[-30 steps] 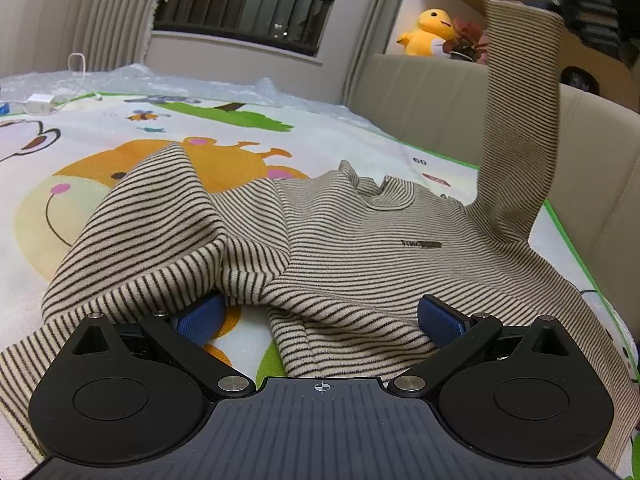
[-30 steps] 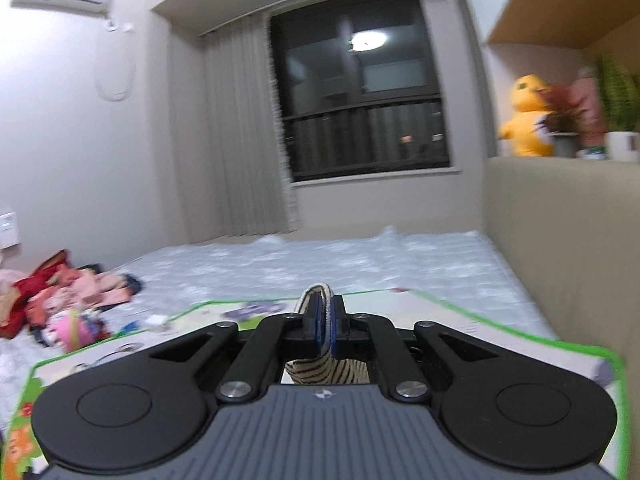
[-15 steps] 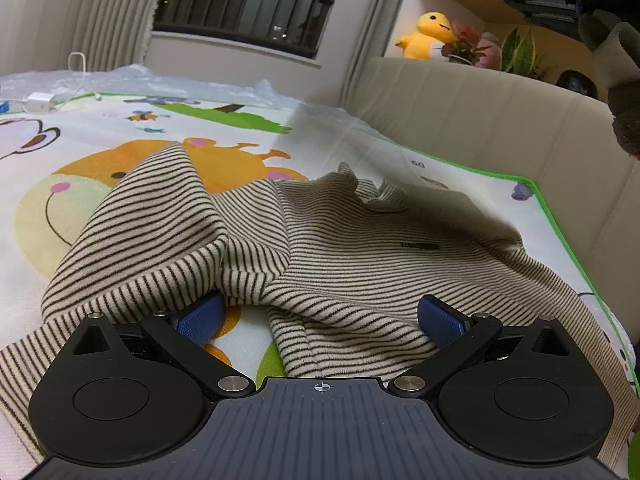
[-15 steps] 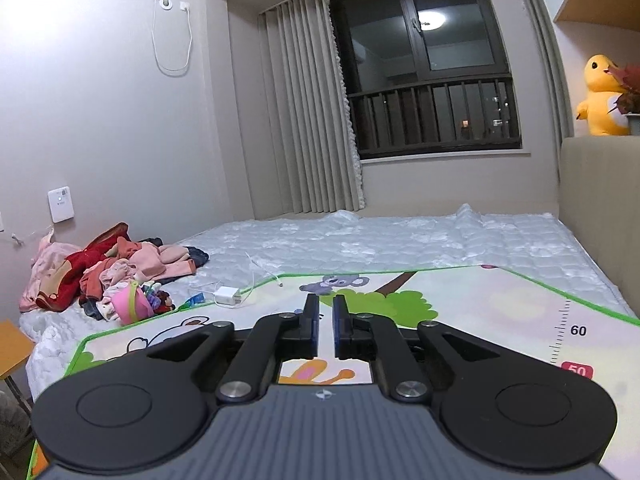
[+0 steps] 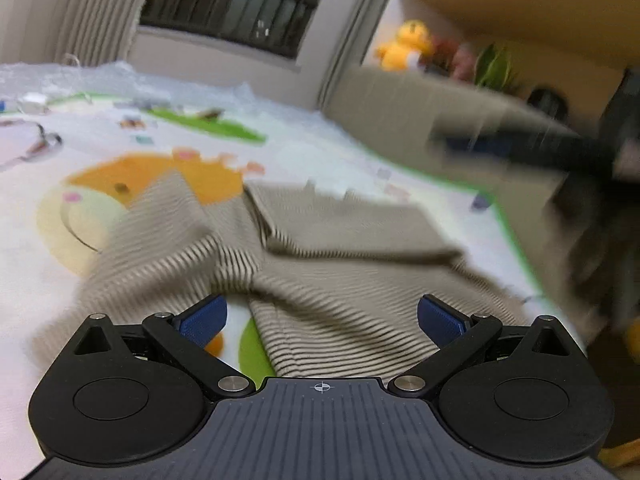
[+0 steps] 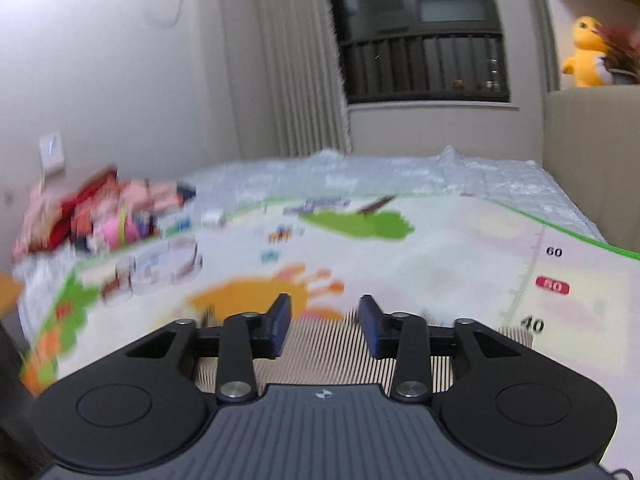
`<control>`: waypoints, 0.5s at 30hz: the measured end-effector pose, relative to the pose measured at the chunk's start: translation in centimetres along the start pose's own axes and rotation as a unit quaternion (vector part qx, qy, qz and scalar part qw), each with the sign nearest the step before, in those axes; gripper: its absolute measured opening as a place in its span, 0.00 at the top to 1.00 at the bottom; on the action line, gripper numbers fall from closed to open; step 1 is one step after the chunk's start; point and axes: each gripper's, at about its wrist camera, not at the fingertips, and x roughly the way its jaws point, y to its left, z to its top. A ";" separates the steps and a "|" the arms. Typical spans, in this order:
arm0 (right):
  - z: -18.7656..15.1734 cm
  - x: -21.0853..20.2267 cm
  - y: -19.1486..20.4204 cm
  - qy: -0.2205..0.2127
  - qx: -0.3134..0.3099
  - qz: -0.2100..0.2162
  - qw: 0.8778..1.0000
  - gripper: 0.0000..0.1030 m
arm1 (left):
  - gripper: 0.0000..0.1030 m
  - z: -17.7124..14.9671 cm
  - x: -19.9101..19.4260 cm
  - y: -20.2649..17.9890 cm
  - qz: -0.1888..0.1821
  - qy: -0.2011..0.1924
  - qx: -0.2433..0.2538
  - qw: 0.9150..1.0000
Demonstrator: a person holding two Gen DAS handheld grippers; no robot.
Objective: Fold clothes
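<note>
Bedroom setting: a cartoon-printed play mat [image 5: 132, 240] covers the bed and serves as the work surface; a padded beige headboard [image 5: 400, 120] bounds it on the right.

Near field, left wrist view: the left gripper [image 5: 322, 318] stands wide open; its blue pads [image 5: 202, 316] sit apart with the near hem of the striped sweater [image 5: 340, 304] lying between them; no pad presses the fabric, so nothing is held. Near field, right wrist view: the right gripper [image 6: 324, 326] is opening; its jaws stand partly apart; striped fabric [image 6: 324, 344] lies below and behind the gap, not clamped.

Mid field: the sweater lies spread on the mat, collar toward the far side; its right sleeve is laid across the chest as a flat band; the left sleeve and left side are bunched and rumpled, not laid flat. Motion blur limits finer detail; the right gripper also appears as a dark streak [image 5: 540, 150] at the right edge of the left wrist view.

Far field: a pile of coloured clothes [image 6: 100, 216] at the far left of the bed; a curtained dark window [image 6: 424, 40]; a yellow plush toy [image 6: 586, 52] on the ledge above the headboard.

Task status, as judged: one sleeve fold appears done; remaining are the left sleeve fold, smoothing the left side, and the bottom-to-collar fold; the pile probably awaits folding too.
</note>
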 end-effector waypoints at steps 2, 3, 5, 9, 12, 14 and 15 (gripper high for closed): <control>-1.7 0.8 1.6 0.023 -0.012 0.008 1.000 0.53 | 0.00 1.0 -3.2 0.7 0.015 -0.031 -0.014 0.999; -2.6 1.2 2.8 0.034 -0.017 0.025 0.999 0.53 | 0.00 1.7 -4.7 1.4 0.038 -0.048 -0.025 0.998; -4.3 1.8 5.6 0.052 -0.033 0.057 0.996 0.52 | 0.00 2.9 -7.4 2.8 0.100 -0.080 -0.046 0.991; -8.1 2.4 13.4 0.055 -0.155 0.106 0.981 0.52 | 0.00 4.7 -11.2 5.2 0.209 -0.129 -0.085 0.966; -10.0 2.5 18.2 0.042 -0.231 0.142 0.962 0.49 | 0.00 5.1 -12.7 6.3 0.234 -0.141 -0.118 0.955; -10.5 3.1 20.5 0.037 -0.261 0.148 0.953 0.45 | 0.00 5.0 -12.8 6.5 0.239 -0.133 -0.132 0.953; -10.8 3.8 21.3 0.034 -0.274 0.141 0.951 0.45 | 0.00 4.9 -12.7 6.5 0.241 -0.127 -0.137 0.952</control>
